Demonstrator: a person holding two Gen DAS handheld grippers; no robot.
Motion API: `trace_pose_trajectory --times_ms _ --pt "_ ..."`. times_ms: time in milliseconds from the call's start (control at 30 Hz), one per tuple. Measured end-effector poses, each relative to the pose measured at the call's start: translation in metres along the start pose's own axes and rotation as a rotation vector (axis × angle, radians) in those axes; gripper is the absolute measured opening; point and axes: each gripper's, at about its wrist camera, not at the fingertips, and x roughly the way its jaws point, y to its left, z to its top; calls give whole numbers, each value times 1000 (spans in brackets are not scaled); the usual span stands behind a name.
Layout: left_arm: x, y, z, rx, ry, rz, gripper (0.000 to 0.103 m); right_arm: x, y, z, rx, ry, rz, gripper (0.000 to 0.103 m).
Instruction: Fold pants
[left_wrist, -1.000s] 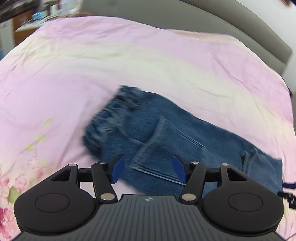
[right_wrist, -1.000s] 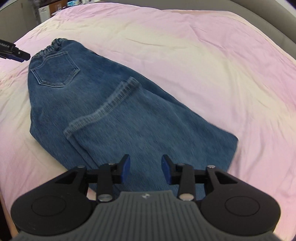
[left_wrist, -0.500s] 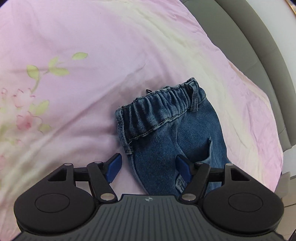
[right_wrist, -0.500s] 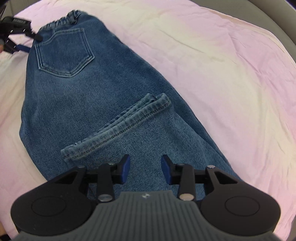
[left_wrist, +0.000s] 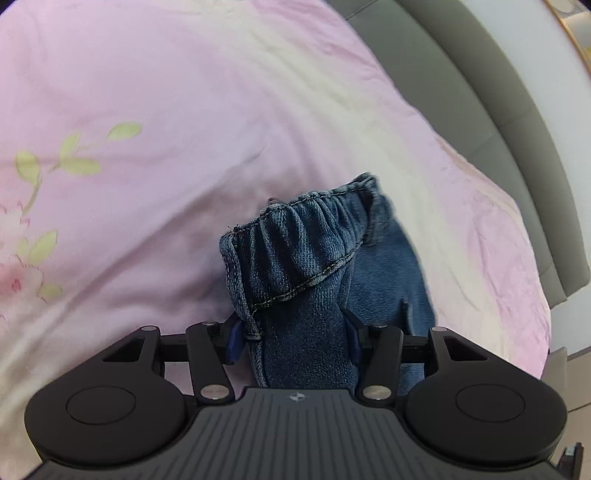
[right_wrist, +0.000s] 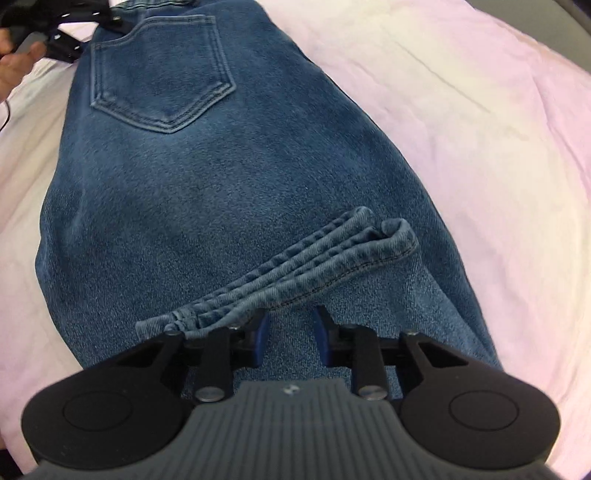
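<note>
Blue jeans (right_wrist: 207, 177) lie folded lengthwise on a pink bedsheet (right_wrist: 461, 110), back pocket (right_wrist: 159, 85) up. A leg hem (right_wrist: 314, 266) lies doubled back across the thigh. My right gripper (right_wrist: 290, 338) points steeply down just short of that hem. Its jaws are closing over flat denim, and no fabric is pinched between them. In the left wrist view my left gripper (left_wrist: 293, 338) is closing on the corner of the elastic waistband (left_wrist: 306, 258). Bunched denim fills the gap and both pads touch it. In the right wrist view the left gripper (right_wrist: 74, 37) shows at the waistband.
The sheet (left_wrist: 147, 92) carries a flower print at the left. A grey padded headboard (left_wrist: 498, 110) curves along the bed's far right edge, with a strip of floor (left_wrist: 576, 369) beyond the corner. A person's hand (right_wrist: 14, 62) holds the left gripper.
My left gripper dropped to the waistband corner and its jaws narrowed onto the denim. My right gripper slid up the leg toward the doubled-back hem, its jaws narrowing.
</note>
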Motion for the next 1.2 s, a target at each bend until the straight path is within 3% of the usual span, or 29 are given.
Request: trace_pose_trajectory --times_ms 200,500,700,900,1067,1200 --pt "-36 -61 6 147 -66 -81 56 1 3 -2 20 -6 -18 24" --pt "-87 -200 -27 526 -151 -129 54 -41 -21 -34 203 -141 -9 24" --pt "-94 -300 -91 783 -159 -144 51 -87 -48 -97 290 -184 -72 29" --pt "-64 -388 -172 1021 -115 -133 50 -116 -68 -167 372 -210 -106 29" --pt "-18 -433 -258 1199 -20 -123 48 -124 -82 -222 457 -227 -105 29" --pt "25 -446 -325 1319 107 -97 48 -125 -90 -254 510 -238 -91 29"
